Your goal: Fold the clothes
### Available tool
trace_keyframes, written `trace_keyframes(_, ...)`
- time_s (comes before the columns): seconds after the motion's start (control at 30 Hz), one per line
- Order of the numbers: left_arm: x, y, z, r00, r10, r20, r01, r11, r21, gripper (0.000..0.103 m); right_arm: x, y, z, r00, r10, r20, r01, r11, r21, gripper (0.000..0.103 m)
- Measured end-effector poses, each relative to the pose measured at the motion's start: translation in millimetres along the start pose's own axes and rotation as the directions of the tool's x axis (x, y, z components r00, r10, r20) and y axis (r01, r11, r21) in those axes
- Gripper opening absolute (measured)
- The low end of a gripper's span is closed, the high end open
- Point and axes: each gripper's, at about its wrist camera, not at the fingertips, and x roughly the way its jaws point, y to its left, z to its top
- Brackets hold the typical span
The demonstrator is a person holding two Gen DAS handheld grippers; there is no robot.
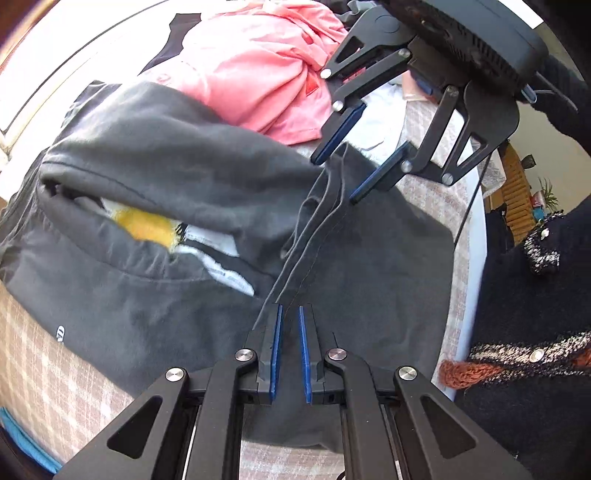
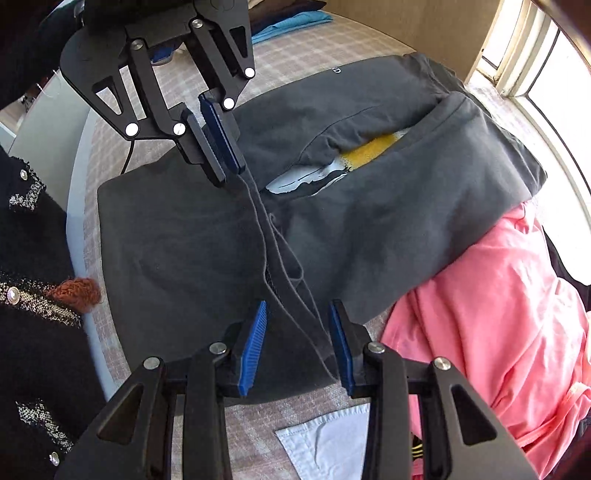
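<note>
Both grippers on the gray garment's hem

The left gripper [image 1: 290, 314] is pinched on the dark gray shirt [image 1: 155, 170]'s edge; the right gripper [image 2: 298, 314] stands apart astride it. The shirt lies lengthwise across the checked bed [image 2: 295, 44], beside a pink garment [image 2: 491, 306].

The dark sweatshirt [image 2: 207, 251] lies spread on the checked bed cover [image 2: 295, 48]. A pink garment [image 2: 491, 314] is heaped against the sweatshirt's edge, partly under it. A white cloth [image 2: 325, 439] lies on the cover just beside the sweatshirt's near hem. Blue clothes [image 2: 295, 22] lie on the cover beyond the sweatshirt's far side.
</note>
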Motion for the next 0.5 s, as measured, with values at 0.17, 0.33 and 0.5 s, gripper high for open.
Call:
trace_keyframes(0.17,0.6,-14.1,12.9,1.000,-0.030,-0.002,0.030,0.999,0.021,0.006,4.7,-4.4,2.9,0.995,0.099,-0.014,-0.100,0.995,-0.022,0.026)
trace_keyframes(0.33,1.0,-12.1,15.6,1.000,0.002,-0.031,0.000,0.997,0.078,0.006,-4.2,12.4,-1.3,0.998,0.047,0.044,-0.044,0.997,-0.065,0.007)
trace_keyframes(0.5,15.1,-17.6,31.4,0.994,0.010,-0.109,0.011,0.981,0.192,0.006,-16.5,26.8,-0.5,0.995,0.042,0.090,-0.035,0.997,-0.074,0.007)
